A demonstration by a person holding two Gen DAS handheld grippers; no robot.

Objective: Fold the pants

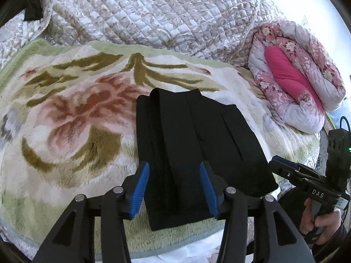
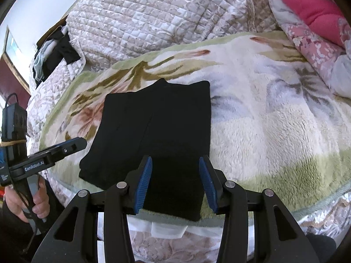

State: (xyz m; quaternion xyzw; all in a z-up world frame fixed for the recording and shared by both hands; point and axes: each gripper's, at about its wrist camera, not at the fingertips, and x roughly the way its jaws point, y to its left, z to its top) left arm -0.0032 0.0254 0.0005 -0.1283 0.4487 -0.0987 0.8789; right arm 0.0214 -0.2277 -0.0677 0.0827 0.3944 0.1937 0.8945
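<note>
Black pants [image 1: 186, 131] lie folded into a compact rectangle on a floral fleece blanket [image 1: 72, 118]. In the left wrist view my left gripper [image 1: 173, 167] is open over the near edge of the pants, blue pads apart and nothing pinched. My right gripper [image 1: 283, 164] shows at the right, off the pants' right corner, held by a hand [image 1: 318, 221]. In the right wrist view the pants [image 2: 158, 114] sit straight ahead, and the right gripper [image 2: 175, 160] is open above their near right part. The left gripper [image 2: 74, 145] hovers beside their left edge.
A quilted beige bedspread [image 1: 153, 15] is heaped behind the blanket. A rolled pink floral duvet [image 1: 294, 74] lies at the right. Dark clothes [image 2: 59, 52] are piled at the far left. The bed's front edge [image 2: 166, 228] is right below the grippers.
</note>
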